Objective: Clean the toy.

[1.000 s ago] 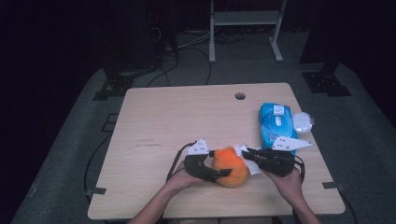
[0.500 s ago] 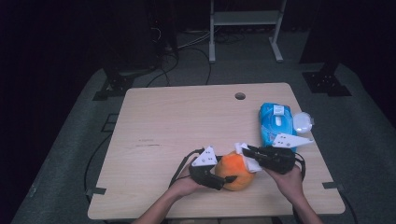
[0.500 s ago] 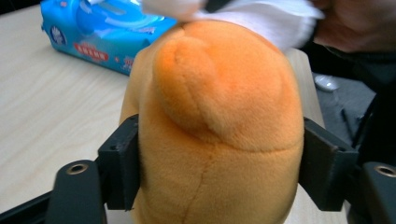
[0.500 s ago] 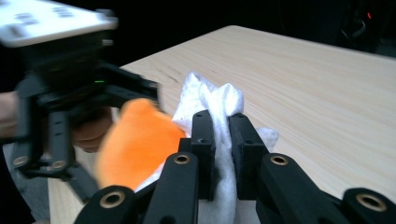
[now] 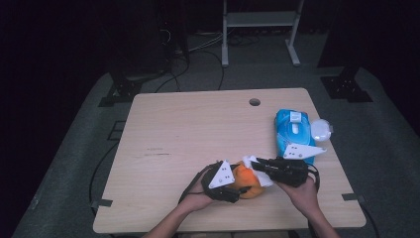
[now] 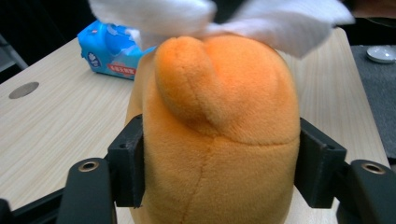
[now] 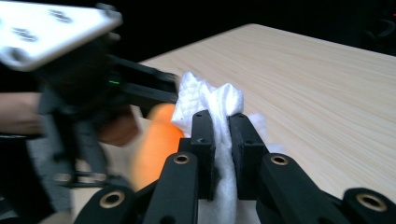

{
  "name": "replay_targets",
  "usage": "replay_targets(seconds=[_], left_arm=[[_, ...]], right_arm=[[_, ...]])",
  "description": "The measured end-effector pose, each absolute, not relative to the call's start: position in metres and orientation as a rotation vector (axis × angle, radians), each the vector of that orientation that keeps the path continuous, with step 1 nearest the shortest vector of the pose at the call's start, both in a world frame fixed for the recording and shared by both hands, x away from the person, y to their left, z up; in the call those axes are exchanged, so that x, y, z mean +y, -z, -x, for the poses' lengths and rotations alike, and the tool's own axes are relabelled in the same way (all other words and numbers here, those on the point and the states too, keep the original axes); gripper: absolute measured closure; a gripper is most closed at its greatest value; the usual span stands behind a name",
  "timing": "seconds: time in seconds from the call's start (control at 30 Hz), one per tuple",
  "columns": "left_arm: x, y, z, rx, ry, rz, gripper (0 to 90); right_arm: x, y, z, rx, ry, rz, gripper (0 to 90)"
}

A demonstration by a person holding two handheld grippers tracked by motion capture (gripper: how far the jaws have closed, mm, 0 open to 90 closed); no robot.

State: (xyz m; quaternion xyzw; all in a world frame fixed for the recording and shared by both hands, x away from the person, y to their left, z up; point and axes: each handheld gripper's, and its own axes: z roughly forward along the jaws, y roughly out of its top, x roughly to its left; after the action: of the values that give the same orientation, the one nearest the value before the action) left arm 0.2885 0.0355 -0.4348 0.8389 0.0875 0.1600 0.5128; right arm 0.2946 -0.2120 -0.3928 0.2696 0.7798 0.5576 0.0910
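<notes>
An orange plush toy [image 5: 246, 179] rests near the table's front edge. My left gripper [image 5: 241, 187] comes at it from the left. In the left gripper view its jaws [image 6: 219, 168] have just been closing and now press into both sides of the plush toy [image 6: 219, 93]. My right gripper [image 5: 257, 166] reaches in from the right, shut on a white wipe [image 5: 249, 161] that lies against the toy's top. The right gripper view shows the wipe [image 7: 210, 98] pinched between the right gripper's [image 7: 220, 126] pads, with the orange plush [image 7: 156, 140] behind it.
A blue pack of wipes [image 5: 294, 131] lies at the right edge of the wooden table [image 5: 188, 129], with a round white lid [image 5: 321, 130] beside it. A cable hole [image 5: 254, 102] sits near the far edge. A metal stand and cables are on the floor beyond.
My left gripper has slid right along the plush toy and closed its jaws on it. The right gripper has kept still with the wipe.
</notes>
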Motion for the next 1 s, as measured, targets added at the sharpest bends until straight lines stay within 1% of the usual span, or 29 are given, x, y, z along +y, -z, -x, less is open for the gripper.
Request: replay_targets(seconds=[0.07,0.23,0.37,0.47,0.57,0.7,0.8,1.0], left_arm=[[0.034,0.436,-0.287,0.201,-0.385,-2.021,28.7],[0.031,0.438,-0.284,0.167,-0.375,-2.03,25.0],[0.029,0.438,-0.281,0.13,-0.391,-2.051,25.2],[0.028,0.439,-0.279,0.112,-0.408,-2.058,25.5],[0.028,0.44,-0.278,0.093,-0.415,-2.06,26.2],[0.027,0.44,-0.276,0.049,-0.44,-2.07,26.4],[0.028,0.44,-0.276,0.047,-0.432,-2.07,26.4],[0.023,0.44,-0.271,-0.011,-0.467,-2.087,26.3]], right_arm=[[-0.219,0.395,-0.298,2.3,-1.605,-0.832,80.6],[-0.231,0.402,-0.3,2.313,-1.616,-0.903,80.6],[-0.217,0.397,-0.292,2.341,-1.682,-0.85,80.6],[-0.204,0.396,-0.289,2.368,-1.637,-0.796,80.6],[-0.207,0.398,-0.296,2.363,-1.634,-0.817,80.6],[-0.222,0.405,-0.306,2.344,-1.615,-0.909,80.6],[-0.231,0.408,-0.308,2.351,-1.614,-0.947,80.6],[-0.212,0.401,-0.299,2.388,-1.628,-0.86,80.6]])
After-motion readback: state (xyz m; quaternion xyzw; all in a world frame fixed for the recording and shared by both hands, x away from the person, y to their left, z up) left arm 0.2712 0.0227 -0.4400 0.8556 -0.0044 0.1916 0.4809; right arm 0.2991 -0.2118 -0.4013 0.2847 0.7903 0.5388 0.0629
